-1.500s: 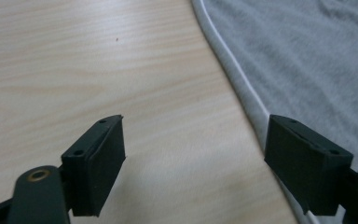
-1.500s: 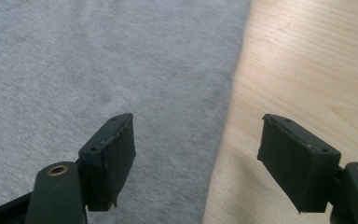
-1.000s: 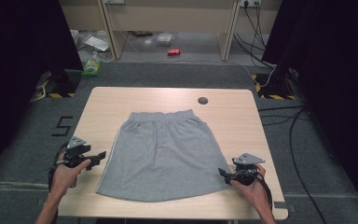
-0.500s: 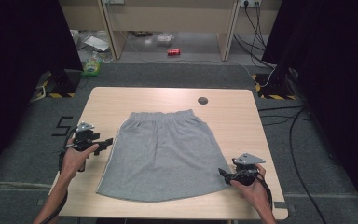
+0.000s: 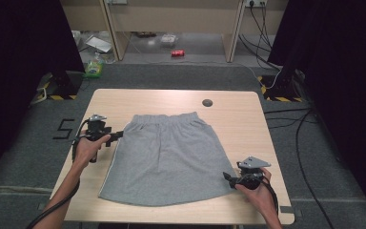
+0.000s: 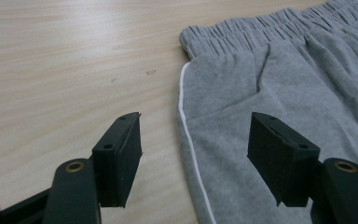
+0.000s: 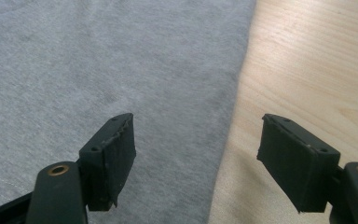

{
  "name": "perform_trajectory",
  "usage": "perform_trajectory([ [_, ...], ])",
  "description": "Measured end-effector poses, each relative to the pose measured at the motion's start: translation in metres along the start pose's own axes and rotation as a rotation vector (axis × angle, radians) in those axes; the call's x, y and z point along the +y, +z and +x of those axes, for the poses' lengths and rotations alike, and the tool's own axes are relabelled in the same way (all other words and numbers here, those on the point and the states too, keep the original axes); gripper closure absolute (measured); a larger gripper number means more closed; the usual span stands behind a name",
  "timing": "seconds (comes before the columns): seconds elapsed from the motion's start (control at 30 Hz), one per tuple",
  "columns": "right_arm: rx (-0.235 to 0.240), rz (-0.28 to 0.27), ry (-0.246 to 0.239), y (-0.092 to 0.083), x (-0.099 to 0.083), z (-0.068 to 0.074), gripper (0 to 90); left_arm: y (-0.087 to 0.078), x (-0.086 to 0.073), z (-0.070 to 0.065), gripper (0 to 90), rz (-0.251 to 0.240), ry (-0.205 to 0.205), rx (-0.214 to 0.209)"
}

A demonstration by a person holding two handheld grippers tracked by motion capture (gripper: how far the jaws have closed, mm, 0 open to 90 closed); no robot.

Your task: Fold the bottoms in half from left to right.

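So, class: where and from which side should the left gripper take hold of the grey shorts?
Probably the waistband corner of the grey shorts, approached from their piped outer edge. The left gripper already straddles that edge with open jaws, which have just been closing, and the gathered band looks thick enough to pinch.

Grey shorts (image 5: 164, 157) with a gathered elastic waistband and white side piping lie flat, waistband away from the person, between the left tool (image 5: 114, 135) and right tool (image 5: 228, 176), edges under both.

Shorts (image 5: 164, 160) flat on my table (image 5: 248, 119).
My left gripper (image 5: 116, 135) sits just beside their left edge; my right gripper (image 5: 228, 176) seems to touch the near-right corner.
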State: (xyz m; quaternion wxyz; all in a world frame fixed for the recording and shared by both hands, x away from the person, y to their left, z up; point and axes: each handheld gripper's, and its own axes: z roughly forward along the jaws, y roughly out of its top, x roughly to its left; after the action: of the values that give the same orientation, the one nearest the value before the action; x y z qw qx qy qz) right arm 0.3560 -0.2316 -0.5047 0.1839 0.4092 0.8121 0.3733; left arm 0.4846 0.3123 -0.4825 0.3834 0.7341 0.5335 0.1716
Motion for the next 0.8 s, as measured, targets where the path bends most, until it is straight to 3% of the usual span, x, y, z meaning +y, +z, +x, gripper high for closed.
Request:
perform_trajectory([
  [0.37, 0.006, -0.001, 0.001, 0.000, -0.001, 0.000, 27.4, 0.024, 0.016, -0.001, 41.7, 0.013, -0.014, 0.001],
  [0.7, 0.008, -0.001, -0.001, 0.001, 0.000, 0.001, 27.6, 0.041, 0.031, -0.006, 45.1, 0.029, 0.000, 0.006],
  [0.8, 0.011, 0.000, -0.001, 0.001, -0.001, 0.001, 27.6, 0.047, 0.035, -0.009, 45.4, 0.045, 0.023, 0.013],
])
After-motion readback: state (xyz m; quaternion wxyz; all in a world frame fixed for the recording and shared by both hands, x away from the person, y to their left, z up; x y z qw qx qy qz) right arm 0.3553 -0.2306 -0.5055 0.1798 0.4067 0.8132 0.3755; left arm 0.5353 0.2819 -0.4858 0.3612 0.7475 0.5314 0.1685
